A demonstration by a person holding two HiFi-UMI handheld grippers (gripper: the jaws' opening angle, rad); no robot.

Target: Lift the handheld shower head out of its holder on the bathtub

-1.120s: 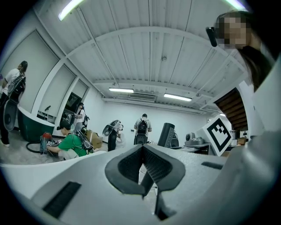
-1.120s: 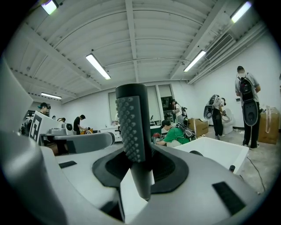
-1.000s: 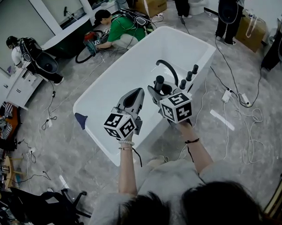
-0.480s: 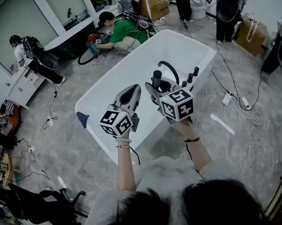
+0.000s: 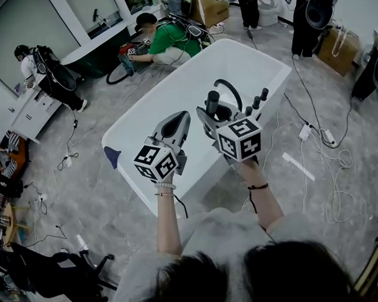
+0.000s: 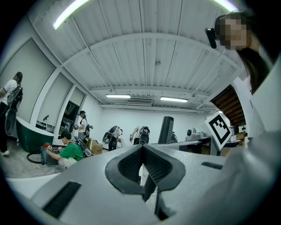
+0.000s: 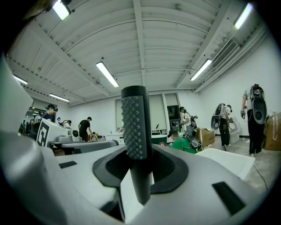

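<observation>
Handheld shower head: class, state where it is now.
Head view, right of centre: the handheld shower head stands upright in the fingers of the right gripper, by the bathtub rim, beside the curved black spout.

Test lab: freestanding bathtub (image 5: 170, 95), floor cables (image 5: 335, 153)

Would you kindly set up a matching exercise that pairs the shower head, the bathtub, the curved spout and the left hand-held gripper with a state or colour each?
Things:
1. shower head
2. bathtub
3. curved spout
4. left hand-held gripper

States:
A. white
B. jaws together, nothing between them
C. gripped by the right hand-held gripper
D. black arch at the tub's rim

Pairs: 1-C; 2-A; 3-D; 4-B
</observation>
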